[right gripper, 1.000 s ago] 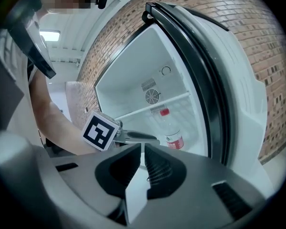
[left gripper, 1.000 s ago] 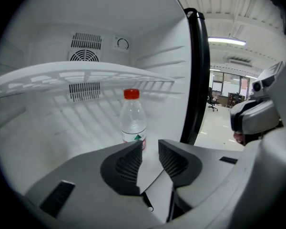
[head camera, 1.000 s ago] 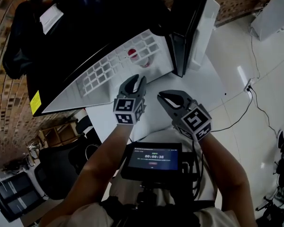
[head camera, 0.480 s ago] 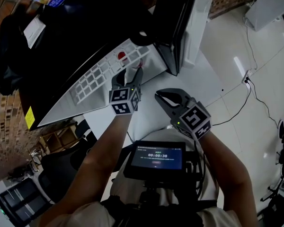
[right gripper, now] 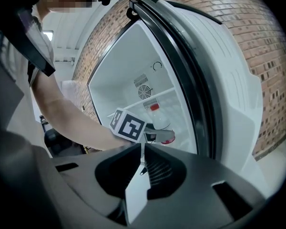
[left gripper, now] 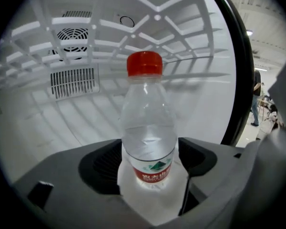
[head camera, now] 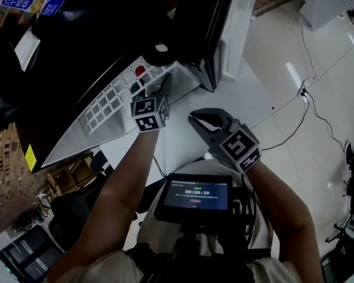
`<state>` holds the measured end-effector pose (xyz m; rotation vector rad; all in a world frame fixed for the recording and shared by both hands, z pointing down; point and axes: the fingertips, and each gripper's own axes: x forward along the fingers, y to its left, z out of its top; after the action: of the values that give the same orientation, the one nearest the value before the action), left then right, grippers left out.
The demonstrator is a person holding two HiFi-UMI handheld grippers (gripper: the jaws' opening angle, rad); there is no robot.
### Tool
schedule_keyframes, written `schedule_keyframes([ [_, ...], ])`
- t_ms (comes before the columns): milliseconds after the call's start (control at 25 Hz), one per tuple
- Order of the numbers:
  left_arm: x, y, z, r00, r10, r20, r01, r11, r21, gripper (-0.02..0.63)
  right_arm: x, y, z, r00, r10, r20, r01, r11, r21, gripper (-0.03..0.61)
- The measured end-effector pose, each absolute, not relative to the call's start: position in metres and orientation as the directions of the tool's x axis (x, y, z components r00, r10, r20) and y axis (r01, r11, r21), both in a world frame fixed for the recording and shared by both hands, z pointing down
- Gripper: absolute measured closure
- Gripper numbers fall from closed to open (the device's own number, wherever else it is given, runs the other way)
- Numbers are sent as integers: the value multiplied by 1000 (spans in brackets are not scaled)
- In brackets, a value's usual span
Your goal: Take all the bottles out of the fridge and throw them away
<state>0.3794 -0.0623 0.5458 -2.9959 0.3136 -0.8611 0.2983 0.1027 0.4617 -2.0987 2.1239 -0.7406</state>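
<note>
A clear water bottle (left gripper: 148, 128) with a red cap (left gripper: 144, 63) and red label stands upright on the white floor of the open fridge (head camera: 106, 108). My left gripper (left gripper: 150, 150) reaches into the fridge. Its jaws have just been opening and stand wide, one on each side of the bottle's lower body, without pressing on it. In the head view, the left gripper (head camera: 158, 89) partly hides the bottle, whose red cap (head camera: 140, 71) shows. My right gripper (head camera: 200, 122) hangs shut and empty outside the fridge, and its own view shows the bottle (right gripper: 157, 118) beyond the left gripper (right gripper: 158, 136).
The fridge door (head camera: 233, 34) stands open to the right of both grippers. A slotted white shelf (left gripper: 133, 18) spans the fridge above the bottle. A screen (head camera: 194, 193) sits at my chest. A cable (head camera: 307, 108) runs over the tiled floor, and a dark chair (head camera: 76, 211) stands at the left.
My left gripper has gone forward into the fridge and round the bottle, its jaws opening wide. The right gripper has stayed in place, still shut.
</note>
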Motion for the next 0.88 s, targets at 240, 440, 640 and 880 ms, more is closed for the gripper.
schedule_keyframes([
  [240, 386, -64, 546, 827, -200, 525, -177, -980, -94, 293, 299, 105, 464, -72, -954, 290, -924, -46, -380, 571],
  [440, 374, -53, 543, 820, -190, 540, -162, -982, -99, 307, 299, 105, 463, -72, -954, 289, -925, -44, -377, 571],
  [640, 350, -34, 534, 824, -157, 545, -120, -987, -103, 308, 294, 101, 462, -73, -956, 283, -926, -41, -376, 571],
  [880, 319, -15, 522, 836, -120, 536, -38, -986, -162, 310, 283, 96, 459, -88, -957, 276, -930, -20, -366, 571],
])
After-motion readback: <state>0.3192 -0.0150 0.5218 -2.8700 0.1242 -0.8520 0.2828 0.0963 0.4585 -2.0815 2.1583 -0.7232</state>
